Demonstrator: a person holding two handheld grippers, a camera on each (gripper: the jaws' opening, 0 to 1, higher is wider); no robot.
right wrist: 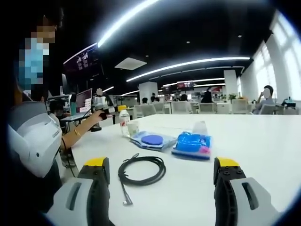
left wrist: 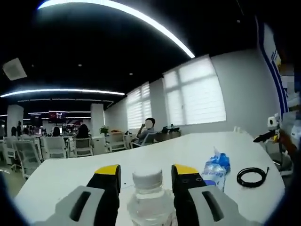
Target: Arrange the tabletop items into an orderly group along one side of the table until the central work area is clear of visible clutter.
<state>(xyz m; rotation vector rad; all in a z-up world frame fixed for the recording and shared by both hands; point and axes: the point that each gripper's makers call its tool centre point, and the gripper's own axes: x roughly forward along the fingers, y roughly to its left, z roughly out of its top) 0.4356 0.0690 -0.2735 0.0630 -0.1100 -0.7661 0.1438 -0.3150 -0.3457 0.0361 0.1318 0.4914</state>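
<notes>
My left gripper (left wrist: 143, 181) has its jaws closed in on a clear bottle (left wrist: 147, 200), one yellow-tipped jaw on each side of the neck below the white cap. I judge it gripped, though I cannot tell whether it rests on the table (left wrist: 155, 150) or is lifted. Just beyond it to the right lies a blue packet (left wrist: 216, 168), and further right a coiled black cable (left wrist: 252, 176) near the table edge.

My right gripper (right wrist: 160, 172) is wide open and holds nothing. Between its jaws and a little ahead lies the cable (right wrist: 141, 170), one loose end trailing toward me. Past it are a flat tray with a blue disc (right wrist: 151, 140) and the packet (right wrist: 192, 143), side by side. Further off, in the right gripper view, the left gripper (right wrist: 106, 113) holds the bottle (right wrist: 124, 121), with a small white cup (right wrist: 133, 128) just beside it.

As I judge it, little is settled: cable, tray and packet sit loosely spread near one end, not yet in a tidy row. The bottle is the step in hand; the rest remains to be lined up along one side.
</notes>
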